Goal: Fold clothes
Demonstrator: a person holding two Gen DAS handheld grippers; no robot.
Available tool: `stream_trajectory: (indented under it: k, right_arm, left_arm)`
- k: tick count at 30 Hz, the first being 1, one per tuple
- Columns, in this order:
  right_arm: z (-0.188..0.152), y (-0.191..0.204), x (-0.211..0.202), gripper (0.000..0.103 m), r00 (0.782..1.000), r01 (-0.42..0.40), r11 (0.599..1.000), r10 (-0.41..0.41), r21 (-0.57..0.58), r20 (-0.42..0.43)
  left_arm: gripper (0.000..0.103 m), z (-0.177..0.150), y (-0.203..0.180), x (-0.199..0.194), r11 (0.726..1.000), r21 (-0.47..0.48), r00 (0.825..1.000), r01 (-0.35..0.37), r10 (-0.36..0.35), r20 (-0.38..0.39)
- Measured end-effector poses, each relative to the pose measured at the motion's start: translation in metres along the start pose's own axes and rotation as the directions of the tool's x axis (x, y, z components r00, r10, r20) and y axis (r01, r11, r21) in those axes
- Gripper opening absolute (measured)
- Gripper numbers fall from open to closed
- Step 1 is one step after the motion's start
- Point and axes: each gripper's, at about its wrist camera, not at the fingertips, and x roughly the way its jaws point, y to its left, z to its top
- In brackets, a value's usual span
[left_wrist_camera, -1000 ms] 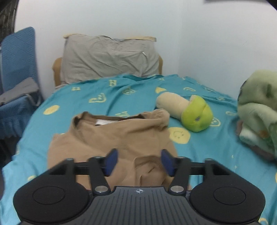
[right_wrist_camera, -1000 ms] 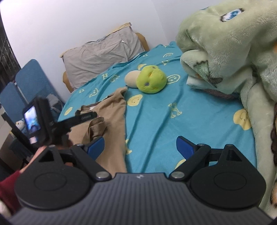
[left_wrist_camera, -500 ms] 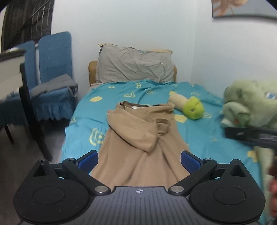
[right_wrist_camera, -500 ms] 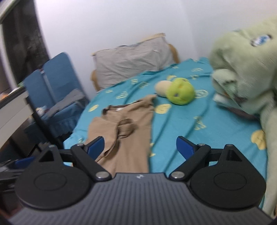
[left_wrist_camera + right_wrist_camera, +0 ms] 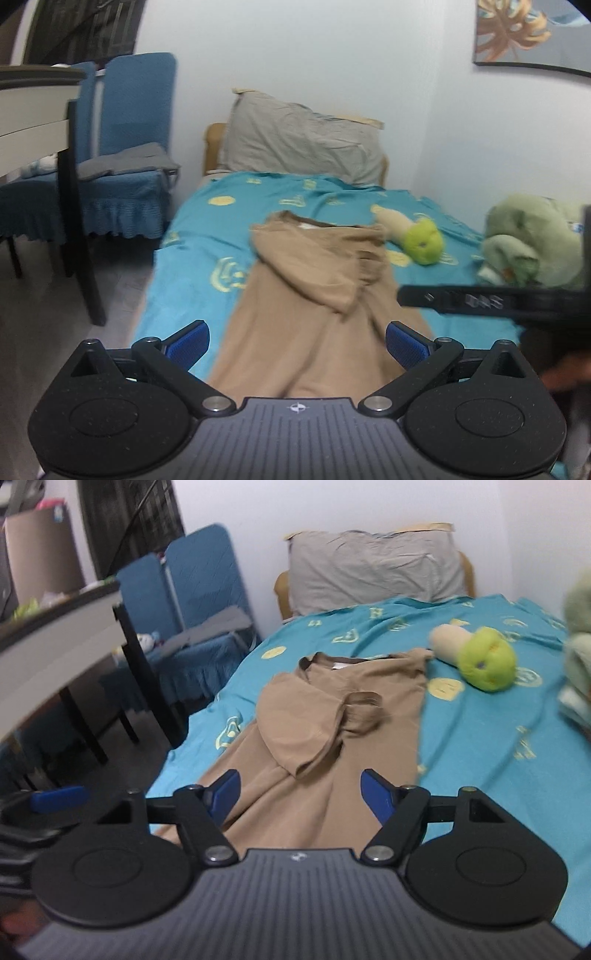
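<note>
A tan T-shirt [image 5: 314, 295] [image 5: 332, 720] lies lengthwise on the teal bed sheet [image 5: 192, 236] [image 5: 480, 738]. Its collar points at the pillow and both sleeves are folded over its middle. My left gripper [image 5: 297, 341] hovers over the shirt's near hem, jaws wide open and holding nothing. My right gripper [image 5: 300, 792] hovers over the same lower part of the shirt. Its jaws are closing, with only air between the pads and the cloth lying below them. The right gripper's body shows as a black bar [image 5: 461, 301] in the left wrist view. A blue pad of the left gripper [image 5: 59, 797] shows at the right wrist view's left edge.
A grey pillow [image 5: 303, 140] leans at the head of the bed. A green and cream plush toy [image 5: 421, 240] [image 5: 484, 661] lies right of the shirt, with a green plush pile [image 5: 532, 243] beyond it. Blue chairs [image 5: 125, 162] and a dark-legged table [image 5: 66, 635] stand left of the bed.
My left gripper pulled back from the shirt's folded sleeve toward the foot of the bed and opened wide. My right gripper swung left to face the shirt, its jaws narrowing.
</note>
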Motion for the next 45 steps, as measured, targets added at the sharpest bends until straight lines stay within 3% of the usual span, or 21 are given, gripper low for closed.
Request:
stream_trajectory:
  k: [5, 10, 11, 12, 14, 15, 16, 19, 25, 30, 33, 36, 39, 41, 43, 44, 45]
  right_arm:
    - [0.01, 0.016, 0.073, 0.072, 0.999, 0.011, 0.989, -0.018, -0.145, -0.047]
    - [0.01, 0.029, 0.123, 0.069, 0.994, -0.001, 0.948, -0.035, -0.32, -0.107]
    - [0.008, 0.031, 0.132, 0.061, 0.989, -0.001, 0.933, -0.053, -0.36, -0.14]
    - [0.006, 0.034, 0.138, 0.043, 0.984, 0.012, 0.915, -0.082, -0.402, -0.156]
    - [0.003, 0.038, 0.145, 0.029, 0.98, 0.031, 0.888, -0.118, -0.46, -0.162]
    - [0.006, 0.04, 0.144, 0.011, 0.982, 0.044, 0.883, -0.125, -0.467, -0.144]
    - [0.014, 0.039, 0.142, 0.007, 0.986, 0.062, 0.894, -0.125, -0.445, -0.113]
    - [0.041, 0.033, 0.134, 0.007, 0.992, 0.112, 0.926, -0.125, -0.36, -0.013]
    - [0.12, -0.001, 0.163, 0.006, 0.974, 0.213, 0.965, -0.197, -0.156, 0.109]
    - [0.142, -0.046, 0.224, 0.006, 0.954, 0.298, 0.954, -0.297, -0.026, 0.04]
    - [0.125, -0.078, 0.252, 0.006, 0.944, 0.328, 0.943, -0.325, 0.062, -0.059]
    - [0.105, -0.095, 0.258, 0.007, 0.954, 0.295, 0.948, -0.287, 0.116, -0.082]
    - [0.099, -0.098, 0.249, 0.01, 0.969, 0.246, 0.96, -0.24, 0.136, -0.056]
    - [0.102, -0.097, 0.236, 0.025, 0.977, 0.21, 0.966, -0.204, 0.151, -0.055]
    - [0.107, -0.093, 0.218, 0.082, 0.985, 0.174, 0.971, -0.169, 0.164, -0.046]
    - [0.108, -0.09, 0.203, 0.093, 0.989, 0.146, 0.974, -0.141, 0.175, -0.037]
    - [0.108, -0.087, 0.188, 0.096, 0.993, 0.116, 0.976, -0.113, 0.186, -0.027]
  left_arm:
    - [0.101, -0.013, 0.031, 0.017, 0.998, -0.067, 0.999, -0.01, 0.007, -0.038]
    - [0.1, -0.013, 0.037, 0.02, 0.995, -0.085, 0.998, 0.054, -0.056, -0.023]
    - [0.1, -0.014, 0.037, 0.022, 0.995, -0.084, 0.998, 0.057, -0.059, -0.028]
    - [0.1, -0.014, 0.036, 0.023, 0.995, -0.084, 0.997, 0.059, -0.062, -0.034]
    - [0.1, -0.017, 0.037, 0.025, 0.994, -0.096, 0.996, 0.059, -0.064, -0.056]
    - [0.1, -0.018, 0.038, 0.025, 0.993, -0.101, 0.996, 0.058, -0.065, -0.065]
    - [0.1, -0.019, 0.038, 0.025, 0.993, -0.103, 0.996, 0.054, -0.061, -0.071]
    - [0.1, -0.02, 0.038, 0.023, 0.995, -0.092, 0.996, 0.042, -0.049, -0.072]
    - [0.1, -0.026, 0.026, 0.024, 0.996, -0.065, 0.994, 0.063, -0.069, -0.084]
    - [0.1, -0.032, 0.017, 0.033, 0.998, 0.007, 0.995, 0.06, -0.059, -0.084]
    - [0.1, -0.037, 0.016, 0.043, 0.998, 0.022, 0.993, 0.056, -0.053, -0.101]
    - [0.1, -0.041, 0.018, 0.056, 0.999, 0.011, 0.99, 0.05, -0.048, -0.133]
    - [0.1, -0.043, 0.019, 0.066, 0.999, 0.008, 0.987, 0.043, -0.041, -0.158]
    - [0.1, -0.044, 0.018, 0.07, 0.999, 0.015, 0.985, 0.038, -0.035, -0.169]
    - [0.1, -0.043, 0.014, 0.072, 0.999, 0.033, 0.985, 0.024, -0.018, -0.17]
    - [0.1, -0.042, 0.013, 0.072, 0.999, 0.043, 0.986, 0.017, -0.009, -0.169]
    - [0.1, -0.042, 0.011, 0.07, 0.999, 0.049, 0.986, 0.01, -0.002, -0.167]
